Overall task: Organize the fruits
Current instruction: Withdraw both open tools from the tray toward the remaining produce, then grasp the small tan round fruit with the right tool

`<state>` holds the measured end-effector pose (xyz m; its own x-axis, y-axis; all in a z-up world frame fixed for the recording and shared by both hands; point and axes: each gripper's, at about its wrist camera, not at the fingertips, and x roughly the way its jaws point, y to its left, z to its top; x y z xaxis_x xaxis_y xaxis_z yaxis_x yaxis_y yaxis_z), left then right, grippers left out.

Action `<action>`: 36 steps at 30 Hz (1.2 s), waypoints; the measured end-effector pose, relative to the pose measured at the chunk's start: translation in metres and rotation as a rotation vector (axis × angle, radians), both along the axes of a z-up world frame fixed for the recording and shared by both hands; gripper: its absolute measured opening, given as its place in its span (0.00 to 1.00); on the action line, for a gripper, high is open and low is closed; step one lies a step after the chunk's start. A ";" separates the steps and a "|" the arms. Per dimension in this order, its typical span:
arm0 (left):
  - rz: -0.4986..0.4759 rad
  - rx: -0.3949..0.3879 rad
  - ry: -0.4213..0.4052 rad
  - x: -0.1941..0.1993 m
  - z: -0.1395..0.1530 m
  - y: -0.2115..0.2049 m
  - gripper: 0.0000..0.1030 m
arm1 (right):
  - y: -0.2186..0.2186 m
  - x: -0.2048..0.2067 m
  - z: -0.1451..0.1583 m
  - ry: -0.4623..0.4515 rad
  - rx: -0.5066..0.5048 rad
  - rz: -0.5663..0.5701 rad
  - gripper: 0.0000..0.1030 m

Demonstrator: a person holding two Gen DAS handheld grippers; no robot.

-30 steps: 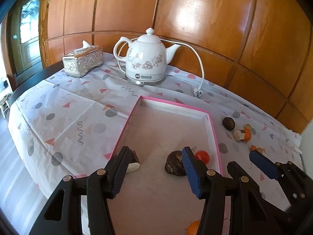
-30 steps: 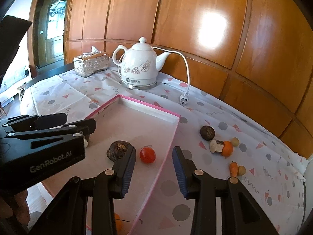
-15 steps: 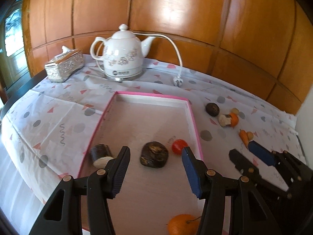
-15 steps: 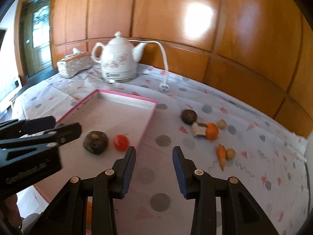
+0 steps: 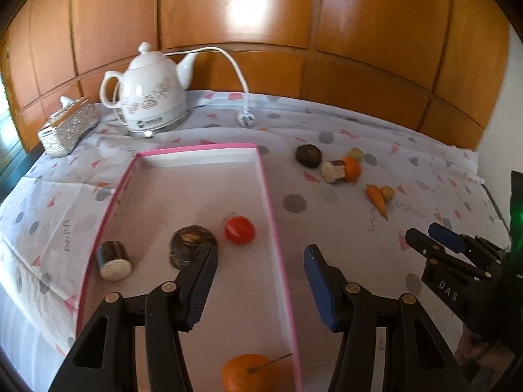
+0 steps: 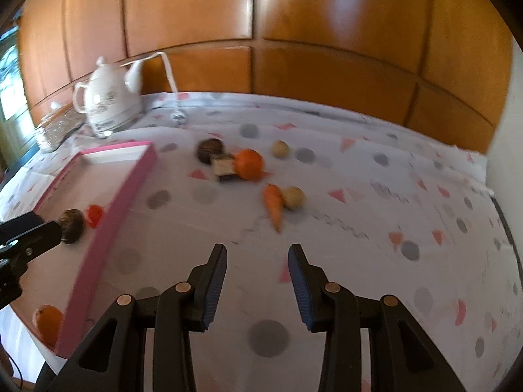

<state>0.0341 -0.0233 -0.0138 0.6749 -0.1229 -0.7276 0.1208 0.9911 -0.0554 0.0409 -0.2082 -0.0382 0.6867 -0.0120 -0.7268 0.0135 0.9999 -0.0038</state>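
A pink-rimmed white tray (image 5: 264,176) holds a red tomato (image 5: 239,229), a dark brown fruit (image 5: 191,245), a cut brown piece (image 5: 112,260) and an orange (image 5: 250,372). On the cloth to its right lie a dark round fruit (image 6: 210,150), a cut piece (image 6: 224,167), an orange (image 6: 249,164), a carrot (image 6: 274,205) and two pale round fruits (image 6: 293,197). My left gripper (image 5: 260,281) is open and empty above the tray's right rim. My right gripper (image 6: 257,282) is open and empty over the cloth, short of the carrot; it also shows in the left wrist view (image 5: 431,238).
A white electric kettle (image 5: 148,98) with its cord and plug (image 5: 244,118) stands behind the tray. A silver tissue box (image 5: 67,125) sits at the far left. Wood panelling backs the table. The table's right edge (image 6: 510,228) meets a white wall.
Both grippers have swung to the right. The right gripper has left the tray's edge and now faces the loose fruits and the carrot on the cloth. Both stay open.
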 end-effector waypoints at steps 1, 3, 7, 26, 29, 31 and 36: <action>-0.008 0.004 0.001 0.000 -0.001 -0.003 0.54 | -0.005 -0.001 -0.002 0.004 0.002 -0.010 0.38; -0.026 0.007 0.010 0.000 -0.003 -0.009 0.54 | -0.014 -0.002 -0.004 0.011 0.005 -0.032 0.38; -0.054 0.014 0.024 0.001 -0.008 -0.019 0.54 | -0.029 -0.005 -0.010 0.022 0.013 -0.060 0.38; -0.108 -0.013 0.074 0.018 -0.021 -0.044 0.54 | -0.062 -0.006 -0.028 0.056 0.160 -0.078 0.38; -0.109 -0.018 0.075 0.021 -0.020 -0.045 0.54 | -0.061 -0.003 -0.030 0.060 0.167 -0.065 0.38; -0.110 -0.021 0.075 0.024 -0.020 -0.047 0.54 | -0.060 0.001 -0.029 0.060 0.167 -0.057 0.38; -0.107 -0.035 0.088 0.032 -0.020 -0.049 0.54 | -0.060 0.014 -0.025 0.046 0.189 -0.033 0.36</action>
<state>0.0665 -0.0722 -0.0340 0.5906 -0.2177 -0.7771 0.2193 0.9700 -0.1050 0.0553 -0.2678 -0.0633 0.6544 0.1050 -0.7488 0.0509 0.9819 0.1822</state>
